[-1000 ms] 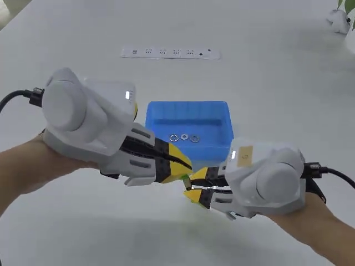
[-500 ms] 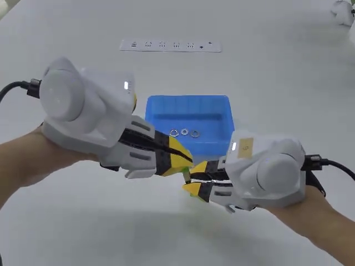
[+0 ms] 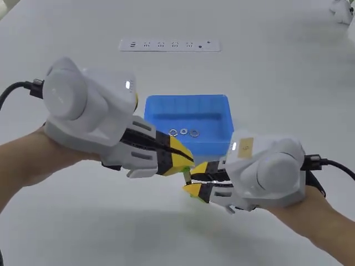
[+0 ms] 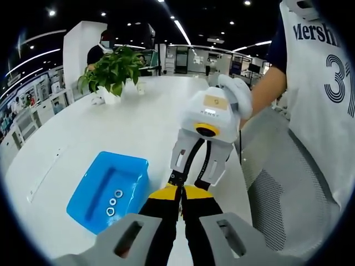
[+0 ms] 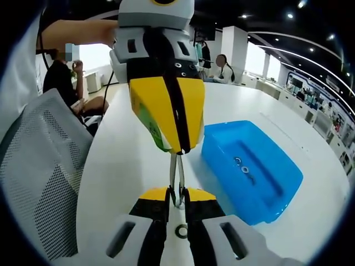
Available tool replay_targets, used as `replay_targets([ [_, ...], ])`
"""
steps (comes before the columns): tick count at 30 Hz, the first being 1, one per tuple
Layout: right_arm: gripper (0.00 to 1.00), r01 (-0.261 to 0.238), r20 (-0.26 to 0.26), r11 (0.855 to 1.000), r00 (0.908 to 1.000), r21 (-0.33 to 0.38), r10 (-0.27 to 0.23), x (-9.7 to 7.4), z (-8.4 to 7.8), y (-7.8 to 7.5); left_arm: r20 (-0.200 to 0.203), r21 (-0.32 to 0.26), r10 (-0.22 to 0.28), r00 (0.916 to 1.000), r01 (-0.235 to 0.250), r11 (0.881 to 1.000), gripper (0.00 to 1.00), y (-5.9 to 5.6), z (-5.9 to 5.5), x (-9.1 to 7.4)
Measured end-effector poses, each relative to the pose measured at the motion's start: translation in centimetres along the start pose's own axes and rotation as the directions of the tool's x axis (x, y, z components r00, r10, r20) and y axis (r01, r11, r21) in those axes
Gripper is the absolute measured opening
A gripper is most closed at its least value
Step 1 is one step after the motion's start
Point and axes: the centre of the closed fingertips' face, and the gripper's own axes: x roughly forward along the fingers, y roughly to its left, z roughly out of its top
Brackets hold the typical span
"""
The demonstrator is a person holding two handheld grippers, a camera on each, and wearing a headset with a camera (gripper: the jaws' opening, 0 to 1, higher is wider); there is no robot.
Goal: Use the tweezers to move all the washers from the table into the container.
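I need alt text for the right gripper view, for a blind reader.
Tweezers reach from the left gripper down between the right gripper's jaws, near a washer on the white table. A blue container holding washers stands at the right.

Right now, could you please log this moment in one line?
left gripper, right gripper: shut on tweezers | container: three washers | table: one washer

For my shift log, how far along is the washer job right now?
Done: three small metal washers lie in the blue plastic container. In hand: both the left gripper and right gripper pinch the thin metal tweezers. Left: one loose washer seems to sit on the white table below them.
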Motion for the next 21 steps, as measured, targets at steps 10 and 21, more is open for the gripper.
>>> replay_targets([
  [10, 0.12, -0.010, 0.016, 1.000, 0.9998, 0.013, 0.010, -0.46, 0.00, -0.11, 0.008, -0.009, -0.006, 0.9999, 0.006, 1.000, 0.06, 0.00, 0.09, 0.27],
  [21, 0.10, -0.021, 0.027, 1.000, 0.9994, 0.020, 0.021, -0.44, -0.03, -0.12, 0.028, -0.037, -0.020, 0.9994, 0.021, 0.999, 0.06, 0.19, 0.11, 0.54],
])
